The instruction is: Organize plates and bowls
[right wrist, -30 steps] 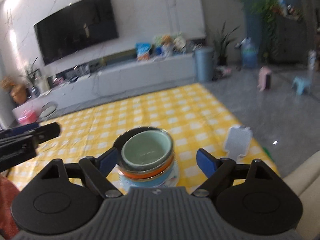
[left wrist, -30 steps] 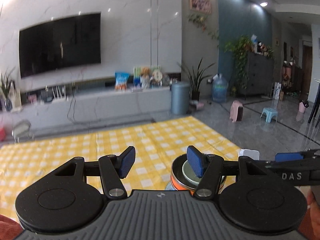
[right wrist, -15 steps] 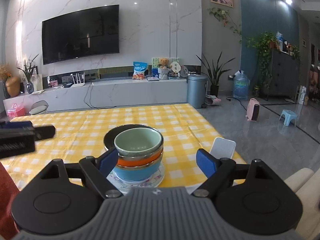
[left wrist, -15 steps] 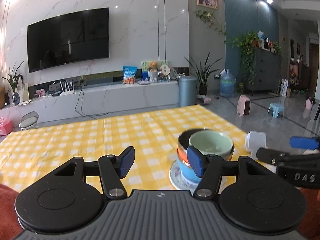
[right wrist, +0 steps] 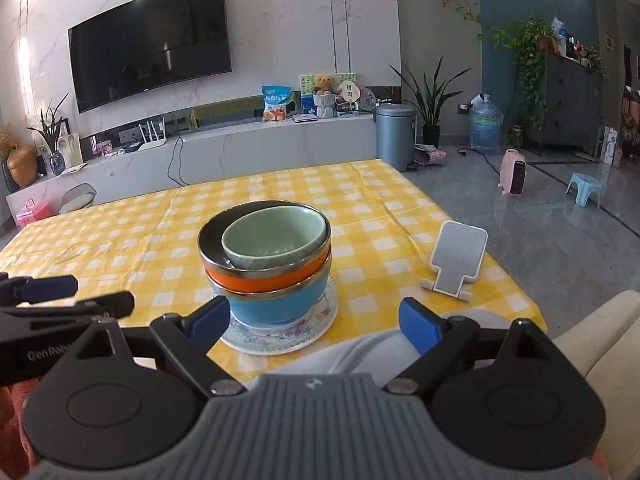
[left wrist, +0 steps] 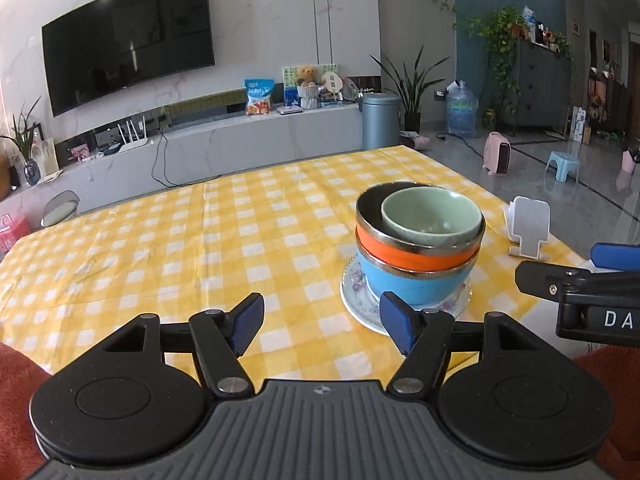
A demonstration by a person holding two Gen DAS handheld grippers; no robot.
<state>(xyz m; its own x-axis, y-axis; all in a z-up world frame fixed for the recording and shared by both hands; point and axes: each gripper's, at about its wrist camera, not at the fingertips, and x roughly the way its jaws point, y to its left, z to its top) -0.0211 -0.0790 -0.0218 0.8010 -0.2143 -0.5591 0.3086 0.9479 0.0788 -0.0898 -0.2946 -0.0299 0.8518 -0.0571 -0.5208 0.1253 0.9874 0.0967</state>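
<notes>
Standing on a floral plate [right wrist: 280,336] at the desk's [left wrist: 160,248] near right: nested green bowl [right wrist: 276,240], orange bowl [right wrist: 264,280], blue bowl [right wrist: 276,306]; left gripper [left wrist: 320,326] and right gripper [right wrist: 316,320] jaws spread, just widened, pinching nothing

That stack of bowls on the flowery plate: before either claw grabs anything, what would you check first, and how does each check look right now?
1. Left gripper open, nothing between its pads: ok; its jaws have just been opening.
2. Right gripper open, empty: ok; also just opening.
3. Green bowl on top, free to lift: ok.
4. Orange bowl and blue bowl nested upright on the plate: ok.
5. Phone stand apart from the stack: ok.
6. Bowls stuck together: cannot tell.
</notes>
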